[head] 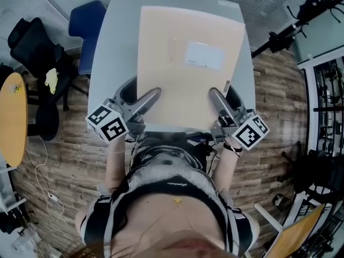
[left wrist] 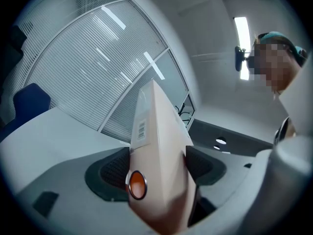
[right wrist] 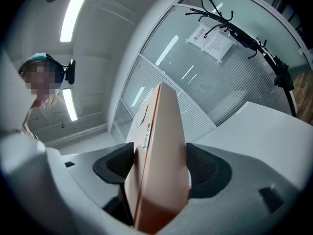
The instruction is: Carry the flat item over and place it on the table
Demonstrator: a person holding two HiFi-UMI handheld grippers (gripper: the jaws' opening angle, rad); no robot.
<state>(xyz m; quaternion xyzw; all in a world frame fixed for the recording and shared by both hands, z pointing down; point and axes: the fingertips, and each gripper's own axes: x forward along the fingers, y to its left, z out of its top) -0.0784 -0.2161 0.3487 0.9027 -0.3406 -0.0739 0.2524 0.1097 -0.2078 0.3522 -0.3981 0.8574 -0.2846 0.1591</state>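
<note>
Left tongs (head: 152, 95) and right tongs (head: 215, 95) each clench the near edge of the flat parcel (head: 191, 63); best lowered level onto the desk (head: 113, 52); release both together.

Head view looks steeply down on the table (head: 114, 47). We note both gripper views sit close, edge-on to the flat box (head: 177, 87), shared by all three.

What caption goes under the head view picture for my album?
Left gripper and right gripper clamp a flat tan box over the grey table.
</note>
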